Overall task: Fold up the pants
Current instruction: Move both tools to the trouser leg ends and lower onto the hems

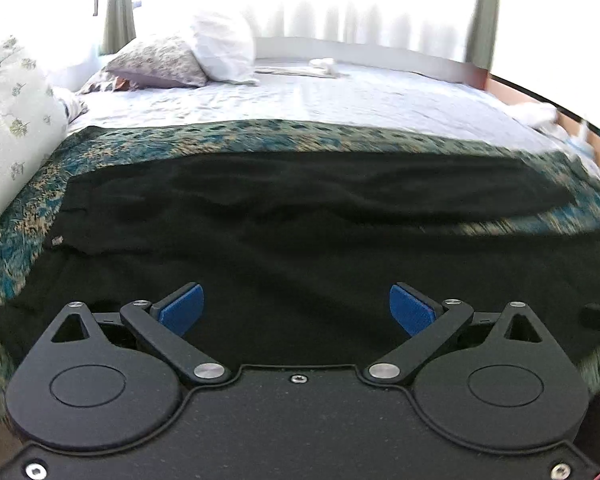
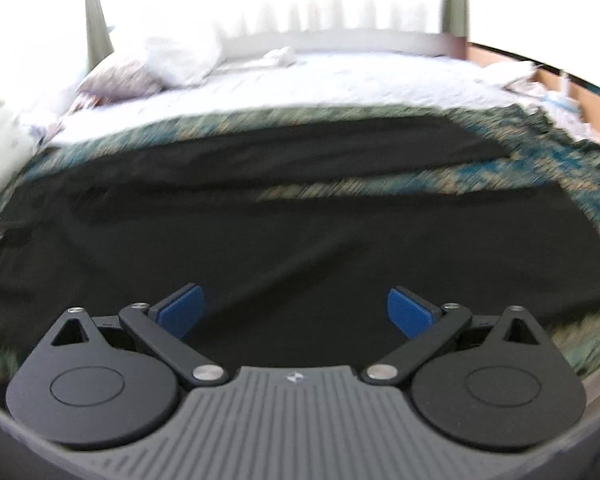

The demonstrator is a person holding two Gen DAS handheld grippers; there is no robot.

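Black pants (image 1: 300,216) lie spread flat across a teal patterned blanket (image 1: 220,136) on the bed, waistband to the left, two legs running right. They also show in the right wrist view (image 2: 284,240), where a strip of blanket shows between the legs. My left gripper (image 1: 296,308) is open and empty, its blue pads (image 1: 182,308) wide apart over the near edge of the pants. My right gripper (image 2: 294,312) is open and empty too, over the near leg. The right wrist view is blurred.
A floral pillow (image 1: 8,120) stands at the left. More pillows (image 1: 188,56) and a folded white cloth (image 1: 324,66) lie at the far side on the pale sheet (image 1: 380,96). A bright curtained window is behind. Crumpled white cloth (image 2: 512,72) lies at the right edge.
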